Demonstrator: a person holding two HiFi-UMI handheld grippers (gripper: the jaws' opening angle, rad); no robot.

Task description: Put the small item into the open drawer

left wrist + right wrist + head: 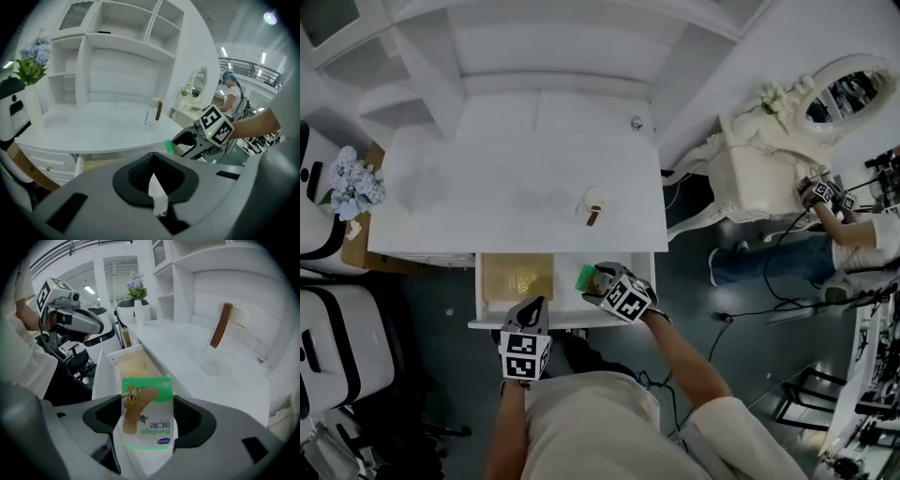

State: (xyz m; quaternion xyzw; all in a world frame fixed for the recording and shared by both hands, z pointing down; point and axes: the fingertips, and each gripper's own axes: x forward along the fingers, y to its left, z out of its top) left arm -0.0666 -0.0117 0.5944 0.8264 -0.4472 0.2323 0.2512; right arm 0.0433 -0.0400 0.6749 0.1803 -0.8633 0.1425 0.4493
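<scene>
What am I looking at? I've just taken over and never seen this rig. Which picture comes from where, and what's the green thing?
No robot: a person holds a two-jaw gripper in each hand. The head view looks down from the person's head onto a white desk with its drawer pulled open. The other two views ride on the grippers, looking along their jaws. On the desk stands a clear jar with a brown stick. The right gripper clamps a green bandage packet above the drawer. The left gripper sits at the drawer's front, jaws nearly together, nothing visibly held.
</scene>
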